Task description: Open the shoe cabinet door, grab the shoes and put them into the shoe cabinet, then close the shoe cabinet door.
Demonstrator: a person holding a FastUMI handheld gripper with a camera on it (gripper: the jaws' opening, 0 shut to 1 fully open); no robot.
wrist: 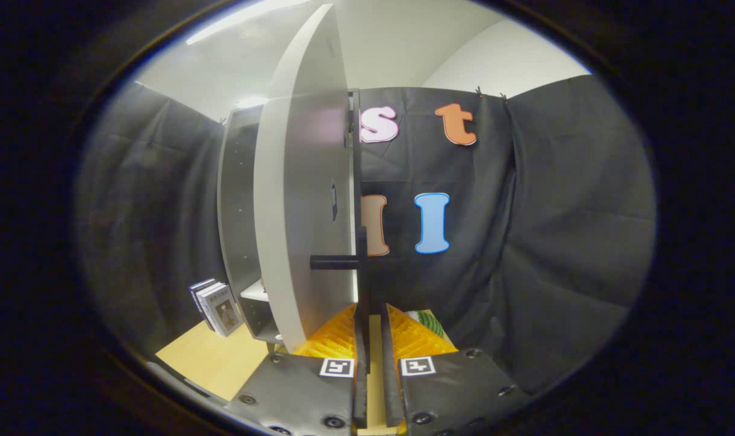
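The white shoe cabinet door (300, 181) stands swung open, seen almost edge-on just ahead of me. A long black bar handle (362, 266) runs down its free edge, fixed by a short black stub (334, 262). My gripper (373, 315) is closed to a narrow slit on the lower end of that bar, which lies along the left finger (360, 357) with the right finger (389, 357) close beside it. Left of the door is the grey cabinet body (239, 206) with a white shelf (255, 292) inside. No shoe is identifiable.
The cabinet stands on a tan wooden table (212, 357). A few books (217, 306) lean upright left of the cabinet. A green and white patterned item (431, 322) peeks out beyond the right finger. Black cloth hangs behind and on both sides.
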